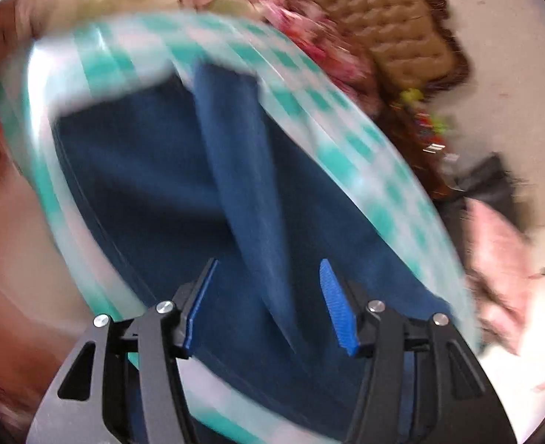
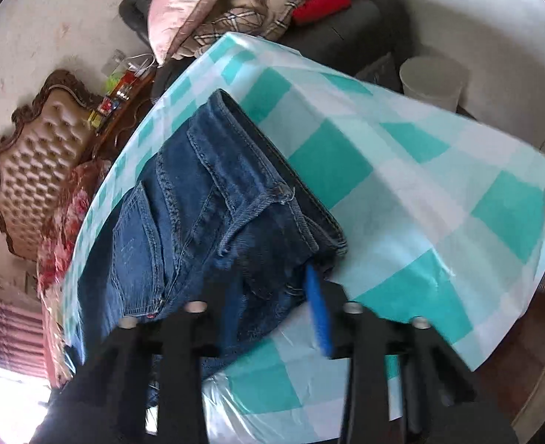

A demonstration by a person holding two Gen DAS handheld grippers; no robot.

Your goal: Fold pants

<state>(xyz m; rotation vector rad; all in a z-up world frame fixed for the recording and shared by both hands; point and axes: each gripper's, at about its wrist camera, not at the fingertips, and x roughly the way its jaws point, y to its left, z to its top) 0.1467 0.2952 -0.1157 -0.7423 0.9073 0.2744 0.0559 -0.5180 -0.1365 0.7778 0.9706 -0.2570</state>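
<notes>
Dark blue jeans [image 1: 143, 166] lie spread on a table under a teal-and-white checked cloth [image 1: 346, 155], blurred in the left wrist view. A lighter raised fold of denim [image 1: 243, 170] runs down toward my left gripper [image 1: 268, 262], which hovers open above the fabric with its blue pads apart. In the right wrist view the jeans [image 2: 198, 203] show their waistband, seams and a back pocket. My right gripper [image 2: 272, 281] sits at the near waist corner, with bunched denim filling the narrow gap between its blue pads [image 2: 318, 314].
The checked cloth [image 2: 420, 185] hangs over the table edge at right. A tufted brown headboard [image 2: 32, 162] and a floral blanket [image 2: 61, 229] lie beyond the table. Pink cushions [image 2: 183, 3], a dark sofa [image 2: 361, 26] and a white bin [image 2: 433, 77] stand behind.
</notes>
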